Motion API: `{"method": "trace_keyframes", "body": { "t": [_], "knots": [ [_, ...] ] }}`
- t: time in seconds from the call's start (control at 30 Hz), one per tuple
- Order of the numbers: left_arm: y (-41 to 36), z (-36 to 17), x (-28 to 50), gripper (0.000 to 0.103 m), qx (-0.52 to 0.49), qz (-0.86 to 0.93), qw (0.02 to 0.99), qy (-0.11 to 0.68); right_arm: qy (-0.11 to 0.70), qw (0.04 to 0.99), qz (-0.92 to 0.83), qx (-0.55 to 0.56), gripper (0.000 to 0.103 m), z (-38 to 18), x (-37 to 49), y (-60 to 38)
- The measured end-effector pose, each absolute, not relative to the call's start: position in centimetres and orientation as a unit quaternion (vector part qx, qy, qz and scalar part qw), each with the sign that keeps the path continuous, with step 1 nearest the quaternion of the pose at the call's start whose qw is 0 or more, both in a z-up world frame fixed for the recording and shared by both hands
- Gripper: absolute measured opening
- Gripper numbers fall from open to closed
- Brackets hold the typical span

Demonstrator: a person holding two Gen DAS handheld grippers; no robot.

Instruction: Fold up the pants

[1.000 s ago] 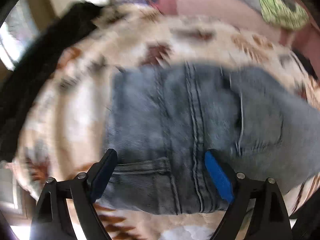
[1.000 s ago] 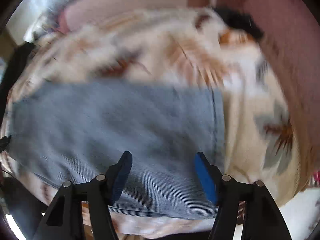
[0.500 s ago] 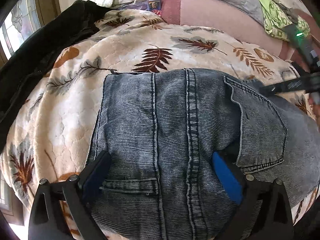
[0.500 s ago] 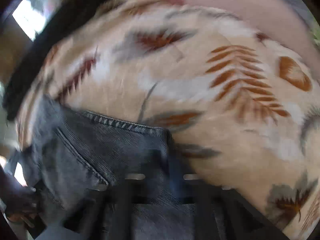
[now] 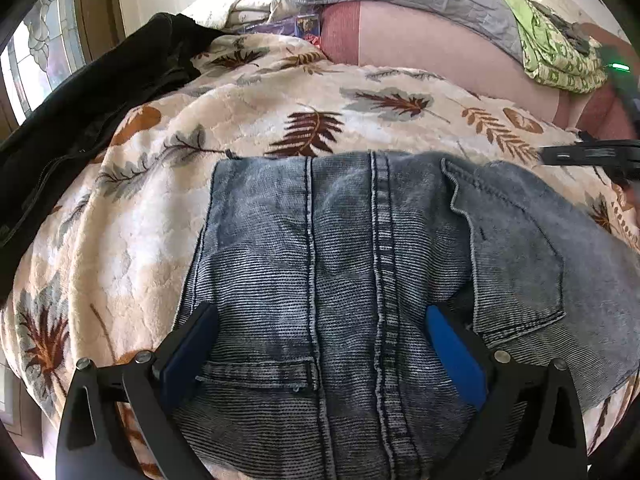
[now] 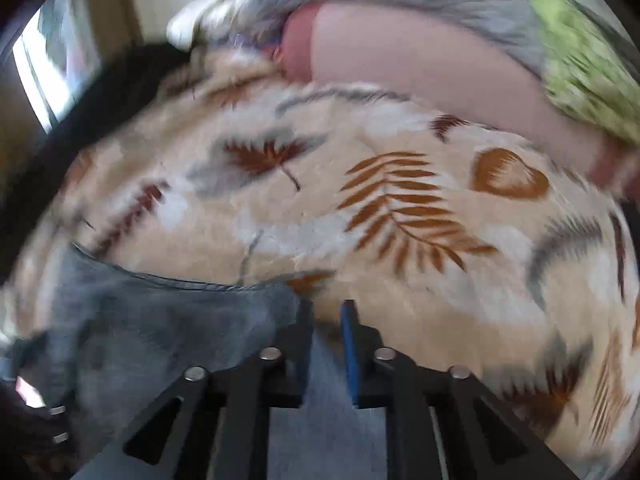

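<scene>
The grey jeans (image 5: pixel 360 280) lie flat on the leaf-print blanket (image 5: pixel 280 112), the left gripper (image 5: pixel 320 344) spread wide over the seat seam at six o'clock, while the right gripper (image 6: pixel 326 344), blurred, has its fingers nearly together, pinching the jeans' edge, a black jacket (image 5: pixel 80 112) at ten o'clock.

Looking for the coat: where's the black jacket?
In the left wrist view, the black jacket lies at upper left, on the leaf-print blanket's edge, left of the jeans.
</scene>
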State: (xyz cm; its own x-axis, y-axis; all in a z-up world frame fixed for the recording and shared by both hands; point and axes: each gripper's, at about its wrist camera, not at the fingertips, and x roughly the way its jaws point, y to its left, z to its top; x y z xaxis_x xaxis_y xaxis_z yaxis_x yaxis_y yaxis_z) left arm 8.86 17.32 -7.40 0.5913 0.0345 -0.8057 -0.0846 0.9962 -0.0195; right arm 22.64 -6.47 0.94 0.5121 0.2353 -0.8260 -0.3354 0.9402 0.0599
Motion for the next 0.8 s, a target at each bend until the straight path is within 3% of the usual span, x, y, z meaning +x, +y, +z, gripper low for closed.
{"method": "trace_keyframes", "body": {
  "t": [0.03, 0.07, 0.1, 0.17, 0.27, 0.3, 0.47, 0.53, 0.63, 0.7, 0.8],
  "knots": [
    [17.3, -6.7, 8.5, 0.102, -0.027, 0.035, 0.897, 0.439, 0.471, 0.863, 0.182, -0.005, 0.024, 2.0, 20.6, -8.2],
    [17.3, -6.1, 8.0, 0.102, -0.025, 0.039, 0.902, 0.428, 0.475, 0.858, 0.193, 0.032, 0.035, 2.1, 19.4, -9.4],
    [17.1, -5.0, 7.4, 0.102, -0.021, 0.048, 0.912, 0.406, 0.478, 0.853, 0.2, 0.062, 0.052, 2.2, 18.0, -10.5],
    [16.7, -3.9, 6.6, 0.102, -0.018, 0.047, 0.922, 0.385, 0.484, 0.843, 0.201, 0.122, 0.071, 1.2, 15.1, -13.4],
    [14.8, -5.8, 7.2, 0.102, 0.019, 0.041, 0.901, 0.431, 0.538, 0.814, 0.161, 0.148, 0.074, -4.1, 15.0, -16.1],
    [14.5, -7.2, 7.9, 0.103, 0.029, 0.043, 0.885, 0.462, 0.563, 0.796, 0.158, 0.159, 0.07, -6.3, 15.5, -16.9],
    [15.5, -4.7, 7.0, 0.102, -0.038, 0.056, 0.897, 0.436, 0.481, 0.84, 0.187, 0.168, 0.071, 0.1, 12.5, -18.8],
    [14.6, -2.7, 6.0, 0.102, -0.036, 0.046, 0.913, 0.403, 0.457, 0.847, 0.196, 0.186, 0.078, 1.1, 10.5, -20.3],
    [12.6, -3.6, 5.9, 0.103, -0.023, 0.018, 0.91, 0.413, 0.483, 0.83, 0.151, 0.235, 0.088, -3.5, 9.3, -23.5],
    [11.5, -7.5, 7.7, 0.103, 0.016, 0.026, 0.872, 0.489, 0.523, 0.797, 0.138, 0.267, 0.084, -8.1, 10.2, -25.2],
    [10.4, -7.5, 7.2, 0.103, 0.054, 0.039, 0.878, 0.473, 0.49, 0.806, 0.152, 0.294, 0.083, -4.9, 9.0, -26.1]
  ]
}}
